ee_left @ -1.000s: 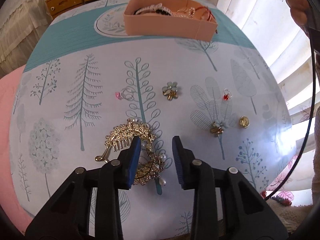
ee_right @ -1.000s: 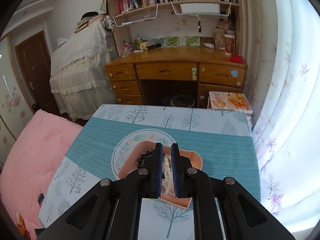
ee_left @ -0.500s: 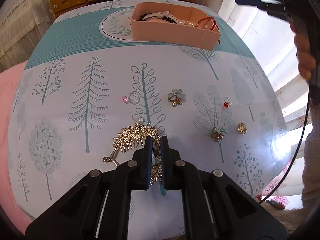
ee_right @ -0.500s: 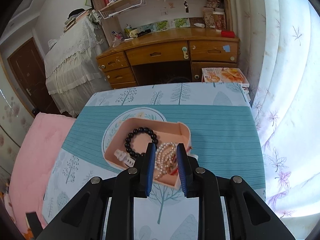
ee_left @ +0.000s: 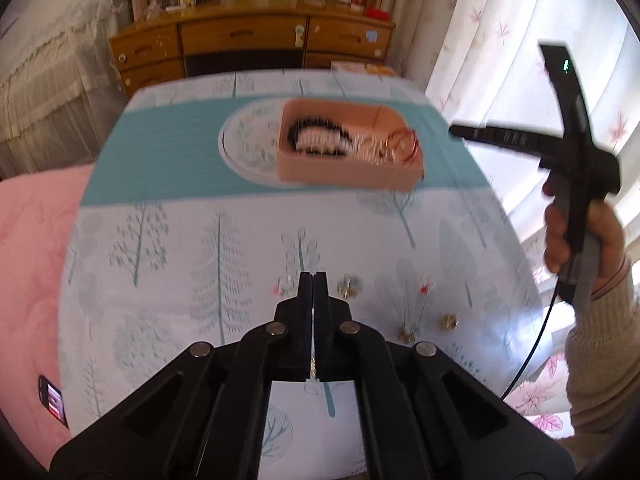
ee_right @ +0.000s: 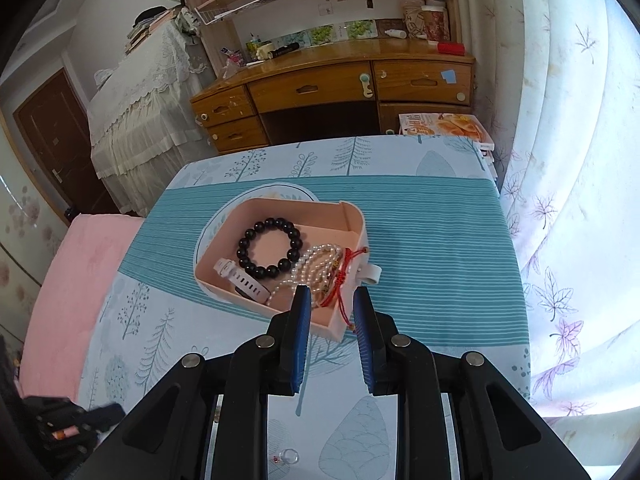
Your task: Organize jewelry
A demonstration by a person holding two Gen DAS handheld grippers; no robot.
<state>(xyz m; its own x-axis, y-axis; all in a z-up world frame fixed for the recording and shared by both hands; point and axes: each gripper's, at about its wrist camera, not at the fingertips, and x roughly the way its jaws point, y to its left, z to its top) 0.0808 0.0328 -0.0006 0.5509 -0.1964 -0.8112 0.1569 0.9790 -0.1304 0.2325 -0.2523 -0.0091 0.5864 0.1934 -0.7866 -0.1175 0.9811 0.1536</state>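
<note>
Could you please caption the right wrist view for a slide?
Open right hand-held gripper above pink tray holding black bead bracelet, pearls.

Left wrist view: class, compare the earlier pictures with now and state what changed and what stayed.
The left tool closed on the gold hair comb and lifted it off the tablecloth. The right tool opened slightly, empty. The pink tray and small brooches stayed put.

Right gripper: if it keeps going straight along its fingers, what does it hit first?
Probably the near corner of the pink tray, where the red cord bracelet and pearls lie. The right gripper is open and empty, with that corner framed between its fingers. Depth is unclear.
</note>
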